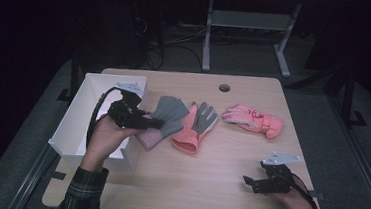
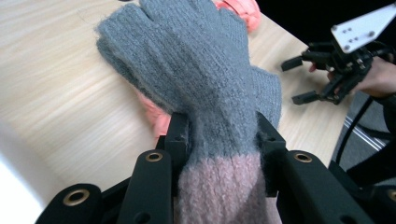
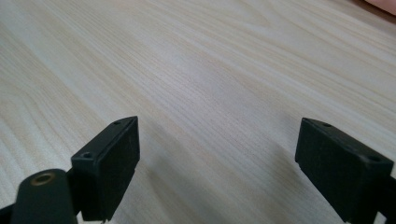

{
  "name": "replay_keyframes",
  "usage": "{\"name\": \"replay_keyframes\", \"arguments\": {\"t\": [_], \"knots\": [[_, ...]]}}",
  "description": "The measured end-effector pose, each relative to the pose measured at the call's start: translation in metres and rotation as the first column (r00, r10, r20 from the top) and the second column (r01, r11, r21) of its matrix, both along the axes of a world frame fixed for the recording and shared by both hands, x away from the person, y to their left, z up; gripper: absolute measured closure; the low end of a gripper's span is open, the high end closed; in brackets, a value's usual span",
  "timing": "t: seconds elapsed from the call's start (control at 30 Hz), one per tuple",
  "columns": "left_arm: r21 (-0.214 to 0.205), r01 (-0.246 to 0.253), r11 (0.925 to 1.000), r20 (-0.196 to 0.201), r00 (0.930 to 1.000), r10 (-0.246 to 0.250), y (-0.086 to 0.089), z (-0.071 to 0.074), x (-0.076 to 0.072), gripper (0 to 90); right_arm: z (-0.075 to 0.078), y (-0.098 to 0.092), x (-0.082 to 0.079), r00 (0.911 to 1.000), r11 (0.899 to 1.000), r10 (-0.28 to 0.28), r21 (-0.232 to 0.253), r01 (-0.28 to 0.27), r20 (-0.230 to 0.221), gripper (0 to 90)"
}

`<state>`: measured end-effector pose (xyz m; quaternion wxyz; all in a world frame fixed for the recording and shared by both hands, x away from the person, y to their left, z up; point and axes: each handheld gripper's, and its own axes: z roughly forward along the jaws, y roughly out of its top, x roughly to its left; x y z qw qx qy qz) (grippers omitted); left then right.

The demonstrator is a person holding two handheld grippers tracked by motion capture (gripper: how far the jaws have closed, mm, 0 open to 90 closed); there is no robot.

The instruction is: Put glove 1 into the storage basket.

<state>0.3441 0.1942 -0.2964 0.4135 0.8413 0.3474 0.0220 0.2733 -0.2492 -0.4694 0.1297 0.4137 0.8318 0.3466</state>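
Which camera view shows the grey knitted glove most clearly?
The left gripper view: the grey knitted glove is close, its wool and pink cuff plain, pinched by the left hand-held gripper. The high view shows it small, beside the white box.

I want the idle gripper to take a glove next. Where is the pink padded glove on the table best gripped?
Grip the pink padded glove across its cuff end, which points right, toward the open right gripper. It lies flat with bare table around it, so coming from above and the near side looks simplest; the cuff seems narrower and firmer than the fingers.
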Motion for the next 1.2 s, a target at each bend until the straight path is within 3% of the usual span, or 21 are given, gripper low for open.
{"name": "replay_keyframes", "arguments": {"t": [0.17,0.2,0.43,0.6,0.63,0.67,0.77,0.8,0.9,1.0,1.07,1.1,1.13,1.17,1.2], "knots": [[0.009,-0.059,0.9982,0.015,0.9982,0.058,0.017,0.003,0.001,65.5,0.000,-0.001,0.000,1.0000,1.000,-0.008,0.006,0.008,-0.002,13.6],[0.011,-0.088,0.9961,0.024,0.9959,0.087,0.026,0.004,0.001,65.5,0.000,0.000,0.000,1.0000,1.000,0.001,0.002,-0.001,0.004,13.6],[-0.007,-0.172,0.9851,0.040,0.9843,0.172,0.054,0.007,0.002,65.5,0.000,0.000,0.000,1.0000,1.000,0.000,0.000,0.000,-0.001,13.5],[0.020,-0.271,0.9624,0.051,0.9616,0.269,0.080,0.002,0.006,65.5,-0.001,-0.001,0.001,1.0000,1.000,-0.004,0.002,0.004,0.004,13.6],[0.020,-0.271,0.9624,0.051,0.9616,0.269,0.080,0.002,0.006,65.5,-0.001,-0.001,0.001,1.0000,1.000,-0.004,0.002,0.004,0.004,13.6],[0.027,-0.300,0.9536,0.052,0.9531,0.298,0.088,-0.004,0.010,65.5,0.000,0.000,0.001,1.0000,1.000,-0.003,0.001,0.003,0.001,13.6],[0.024,-0.313,0.9495,0.045,0.9491,0.312,0.094,-0.008,0.012,65.5,0.000,0.000,0.001,1.0000,1.000,-0.003,-0.002,0.003,-0.003,13.6],[0.022,-0.333,0.9426,0.045,0.9422,0.332,0.100,-0.012,0.015,65.4,0.000,0.001,0.001,1.0000,1.000,-0.001,-0.006,0.001,-0.001,13.6],[0.019,-0.359,0.9331,0.048,0.9326,0.358,0.107,-0.019,0.020,65.4,-0.001,0.000,0.001,1.0000,1.000,-0.002,-0.008,0.002,-0.004,13.6],[0.049,-0.398,0.9161,0.053,0.9169,0.396,0.111,-0.028,0.025,65.4,-0.001,-0.001,0.001,1.0000,1.000,-0.004,-0.004,0.004,0.000,13.6],[0.071,-0.415,0.9071,0.051,0.9097,0.412,0.114,-0.036,0.029,65.4,-0.001,-0.001,0.001,1.0000,1.000,-0.004,-0.004,0.004,0.003,13.6],[0.071,-0.415,0.9071,0.051,0.9097,0.412,0.114,-0.036,0.029,65.4,0.000,-0.001,0.000,1.0000,1.000,-0.008,0.003,0.008,-0.004,13.6],[0.097,-0.437,0.8945,0.053,0.8997,0.433,0.117,-0.044,0.033,65.4,0.000,0.000,0.000,1.0000,1.000,-0.004,0.000,0.004,-0.002,13.6],[0.097,-0.437,0.8945,0.053,0.8997,0.433,0.117,-0.044,0.033,65.4,0.000,0.000,0.000,1.0000,1.000,-0.004,0.000,0.004,-0.002,13.6],[0.119,-0.445,0.8878,0.047,0.8956,0.442,0.120,-0.051,0.037,65.4,0.000,0.000,0.000,1.0000,1.000,-0.003,-0.001,0.003,-0.004,13.6]]}}
